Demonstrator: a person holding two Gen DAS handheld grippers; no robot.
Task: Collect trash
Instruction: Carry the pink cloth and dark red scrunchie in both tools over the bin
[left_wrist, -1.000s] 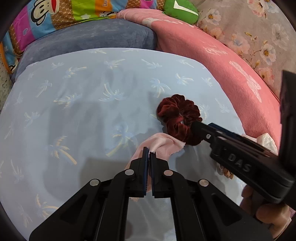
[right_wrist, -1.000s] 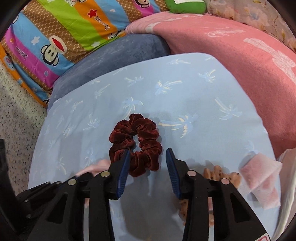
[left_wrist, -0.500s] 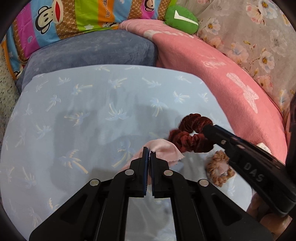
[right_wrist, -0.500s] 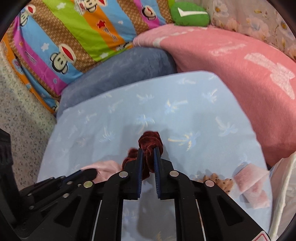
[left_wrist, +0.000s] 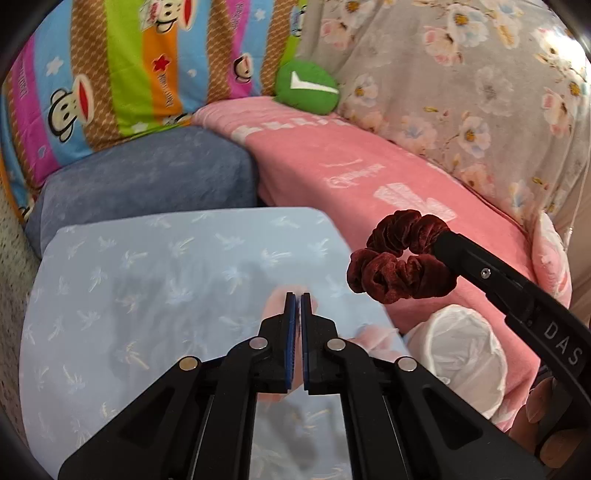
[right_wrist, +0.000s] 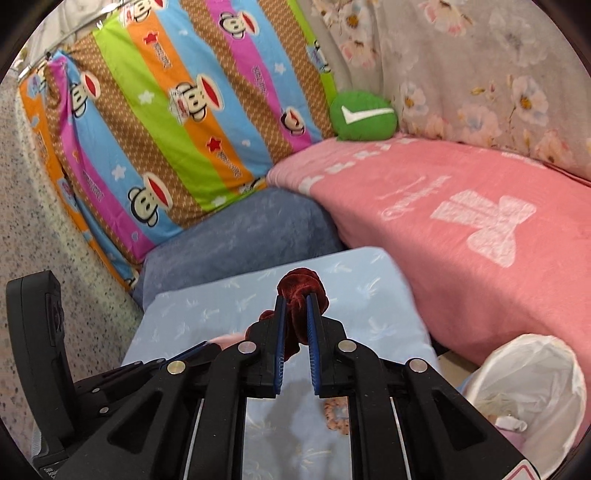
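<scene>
Bedding all round – light-blue palm-print pillow (left_wrist: 155, 295) in front, pink blanket (right_wrist: 461, 221) to its right. R gripper (right_wrist: 294, 306) clamped on dark-red scrunchie (left_wrist: 402, 258), held up off the pillow. L gripper (left_wrist: 294, 306) pinched on pink cloth (left_wrist: 275, 304). White-lined bin (right_wrist: 532, 387) nearby – lower right.

Your left gripper (left_wrist: 295, 302) hides most of the pink cloth (left_wrist: 274, 303), which looks blurry. Your right gripper (right_wrist: 294, 306) covers part of the red scrunchie (right_wrist: 301, 281) and the small brown one (right_wrist: 337, 416). The picture's edge cuts off the white bin (right_wrist: 532, 373).
</scene>
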